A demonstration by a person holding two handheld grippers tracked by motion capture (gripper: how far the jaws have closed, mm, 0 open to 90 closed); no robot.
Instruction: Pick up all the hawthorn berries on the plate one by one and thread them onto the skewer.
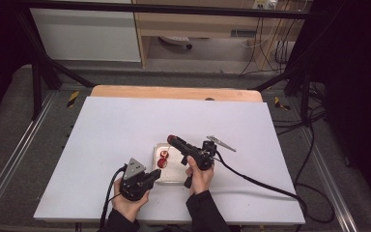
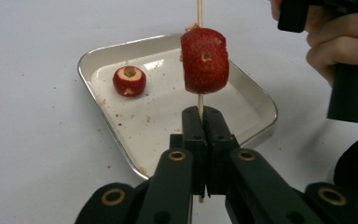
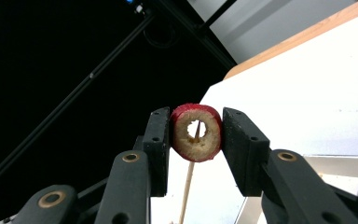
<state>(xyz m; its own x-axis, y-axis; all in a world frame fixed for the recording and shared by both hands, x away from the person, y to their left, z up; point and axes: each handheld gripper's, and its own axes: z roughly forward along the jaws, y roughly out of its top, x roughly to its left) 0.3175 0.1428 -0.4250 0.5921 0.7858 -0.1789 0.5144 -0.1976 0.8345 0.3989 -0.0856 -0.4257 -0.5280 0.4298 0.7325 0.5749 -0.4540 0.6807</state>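
Now, left gripper (image 2: 200, 122) pinching skewer (image 2: 199, 14) (upright), right gripper (image 3: 196, 135) clamping cored fruit ring (image 3: 196, 132); tray (image 2: 256, 100) below

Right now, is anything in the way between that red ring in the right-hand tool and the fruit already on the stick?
Nothing visible. The red ring sits on the skewer, with only bare stick above the threaded fruit piece.

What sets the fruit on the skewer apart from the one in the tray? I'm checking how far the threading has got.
The fruit on the skewer is speared and held above the tray; the fruit in the tray lies loose on its floor. The skewered one looks bigger in the left gripper view, though it is nearer the camera. The left gripper pinches the skewer below it; nothing touches the tray one. Both are red with pitted ends.
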